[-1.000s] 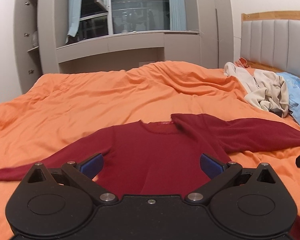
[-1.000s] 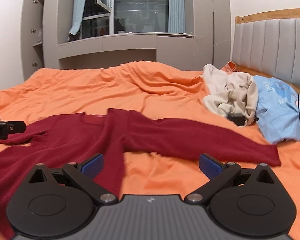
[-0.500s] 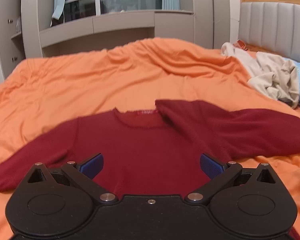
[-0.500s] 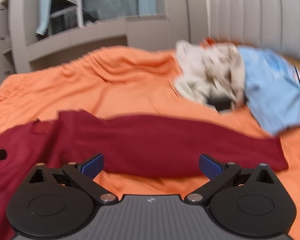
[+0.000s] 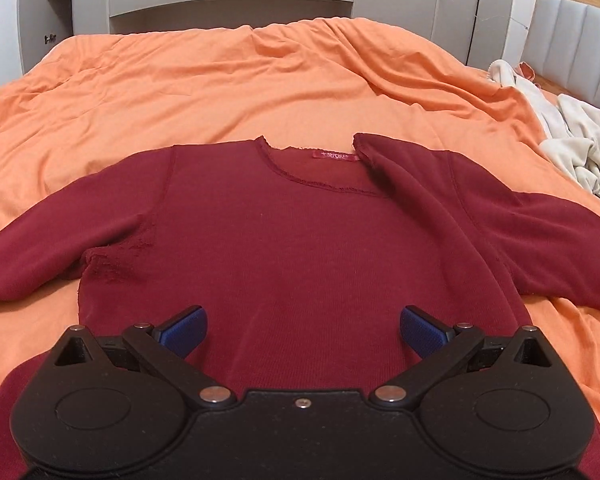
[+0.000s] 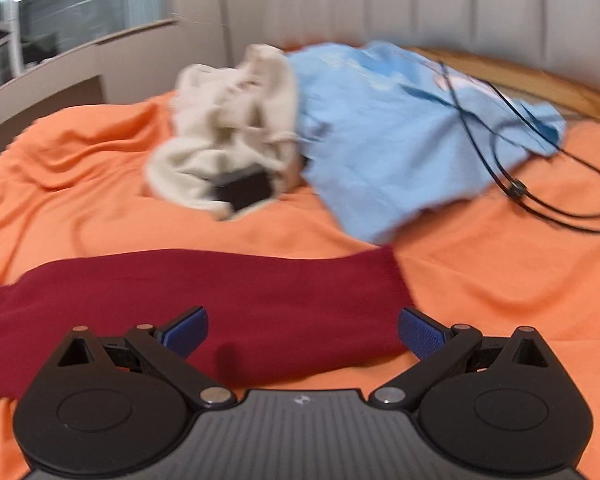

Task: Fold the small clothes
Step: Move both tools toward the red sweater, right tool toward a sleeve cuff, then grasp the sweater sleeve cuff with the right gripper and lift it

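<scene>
I see the orange duvet [image 5: 260,80] spread across the bed, and on it the dark red top [image 5: 300,240] lying flat, neckline away from me, sleeves out to both sides. Its right sleeve [image 6: 220,292] runs crosswise under my right gripper [image 6: 302,330], cuff toward the right finger; this hand is nearer. My left gripper [image 5: 302,330] hovers over the torso. Both jaws gape wide, empty.
</scene>
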Available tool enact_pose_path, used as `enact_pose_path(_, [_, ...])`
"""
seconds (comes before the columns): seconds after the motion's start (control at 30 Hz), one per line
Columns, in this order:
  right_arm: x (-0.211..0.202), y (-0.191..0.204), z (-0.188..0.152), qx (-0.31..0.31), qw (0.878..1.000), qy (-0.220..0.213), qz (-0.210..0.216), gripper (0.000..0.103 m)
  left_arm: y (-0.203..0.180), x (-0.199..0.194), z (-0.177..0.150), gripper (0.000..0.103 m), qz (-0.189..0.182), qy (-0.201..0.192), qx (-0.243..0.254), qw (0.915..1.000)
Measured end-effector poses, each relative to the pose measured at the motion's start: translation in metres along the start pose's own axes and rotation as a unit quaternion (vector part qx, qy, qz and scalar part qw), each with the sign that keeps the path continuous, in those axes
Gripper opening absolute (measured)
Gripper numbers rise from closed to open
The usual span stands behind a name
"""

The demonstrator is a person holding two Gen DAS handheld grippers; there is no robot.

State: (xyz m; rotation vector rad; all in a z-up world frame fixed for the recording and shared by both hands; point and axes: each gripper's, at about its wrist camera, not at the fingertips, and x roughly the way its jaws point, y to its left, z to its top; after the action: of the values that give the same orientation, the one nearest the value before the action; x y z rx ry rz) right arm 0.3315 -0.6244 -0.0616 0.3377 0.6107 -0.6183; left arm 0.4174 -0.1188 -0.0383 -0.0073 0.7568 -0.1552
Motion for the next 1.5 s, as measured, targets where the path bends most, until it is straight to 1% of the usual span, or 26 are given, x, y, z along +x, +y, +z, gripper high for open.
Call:
enact_pose_path(0.07, [0.011,-0.010,-0.001,0.021,1.000,0.022,-0.001,0.103,-0.001,0.001,0.000,0.103,0.001,0.001,0.005,1.0000])
enact_pose_path(0.13, [0.023,-0.016,-0.002,0.044,0.998,0.039,0.008,0.103,-0.002,0.001,-0.002,0.103,0.002,0.002,0.008,1.0000])
enact_pose_path(0.17, [0.025,-0.019,-0.003,0.052,0.998,0.040,0.007,0.103,-0.003,0.000,-0.003,0.103,0.002,0.002,0.009,1.0000])
enact_pose_path(0.23, [0.023,-0.020,-0.003,0.061,0.998,0.030,0.004,0.099,-0.004,0.000,-0.003,0.103,0.003,0.002,0.012,0.9999])
enact_pose_path(0.27, [0.022,-0.021,-0.003,0.066,0.998,0.024,0.008,0.092,-0.005,0.000,-0.003,0.103,0.003,0.001,0.012,0.9999])
enact_pose_path(0.3, [0.019,-0.021,-0.003,0.070,0.997,0.020,0.012,0.081,-0.005,0.001,-0.003,0.103,0.003,0.001,0.013,0.9999])
enact_pose_path(0.33, [0.019,-0.021,-0.004,0.077,0.997,0.021,0.014,0.073,-0.005,0.001,-0.003,0.103,0.003,0.001,0.013,0.9999])
enact_pose_path(0.4, [0.022,-0.022,-0.005,0.086,0.996,0.022,0.010,0.049,-0.005,0.002,-0.003,0.103,0.003,0.003,0.014,0.9999])
enact_pose_path(0.43, [0.022,-0.024,-0.005,0.088,0.996,0.022,0.007,0.044,-0.005,0.002,-0.004,0.103,0.002,0.004,0.014,0.9999])
enact_pose_path(0.47, [0.021,-0.025,-0.005,0.091,0.996,0.019,0.007,0.029,-0.006,0.002,-0.004,0.103,0.002,0.004,0.015,0.9999])
enact_pose_path(0.5, [0.020,-0.025,-0.005,0.094,0.995,0.016,0.008,0.010,-0.006,0.002,-0.004,0.103,0.002,0.004,0.015,0.9999])
enact_pose_path(0.53, [0.018,-0.026,-0.004,0.099,0.995,0.013,0.011,0.005,-0.006,0.002,-0.004,0.103,0.002,0.003,0.015,0.9999])
enact_pose_path(0.6, [0.012,-0.032,-0.001,0.115,0.993,-0.002,0.016,0.002,-0.006,0.002,-0.003,0.103,0.002,0.003,0.016,0.9999])
enact_pose_path(0.77, [-0.012,-0.047,0.009,0.143,0.988,-0.058,0.014,0.001,-0.003,-0.003,-0.001,0.103,0.001,-0.003,0.007,1.0000])
enact_pose_path(0.9, [-0.026,-0.070,0.015,0.175,0.980,-0.092,-0.024,0.001,0.003,-0.006,0.002,0.103,0.006,-0.005,0.001,1.0000])
enact_pose_path(0.97, [-0.030,-0.086,0.017,0.192,0.975,-0.102,-0.036,0.001,0.006,-0.009,0.004,0.103,0.010,-0.006,-0.002,0.9999])
enact_pose_path(1.03, [-0.028,-0.101,0.016,0.211,0.972,-0.095,-0.030,0.001,0.011,-0.011,0.006,0.103,0.014,-0.007,-0.007,0.9998])
enact_pose_path(1.1, [-0.021,-0.109,0.013,0.227,0.970,-0.079,-0.023,0.001,0.015,-0.010,0.008,0.103,0.018,0.000,-0.006,0.9998])
enact_pose_path(1.23, [-0.014,-0.104,0.010,0.220,0.973,-0.067,-0.020,0.001,0.019,-0.004,0.008,0.103,0.033,0.018,-0.005,0.9993])
enact_pose_path(1.3, [-0.016,-0.101,0.012,0.218,0.973,-0.070,-0.017,0.001,0.020,-0.002,0.006,0.103,0.030,0.025,-0.004,0.9992])
enact_pose_path(1.37, [-0.022,-0.096,0.014,0.216,0.974,-0.074,-0.011,0.001,0.020,-0.003,0.006,0.103,0.030,0.025,0.001,0.9992])
enact_pose_path(1.43, [-0.030,-0.090,0.017,0.217,0.973,-0.080,0.002,0.001,0.019,-0.005,0.006,0.103,0.031,0.020,0.007,0.9993])
enact_pose_path(1.5, [-0.043,-0.082,0.022,0.218,0.971,-0.095,0.020,0.001,0.018,-0.010,0.007,0.103,0.029,0.015,0.010,0.9994])
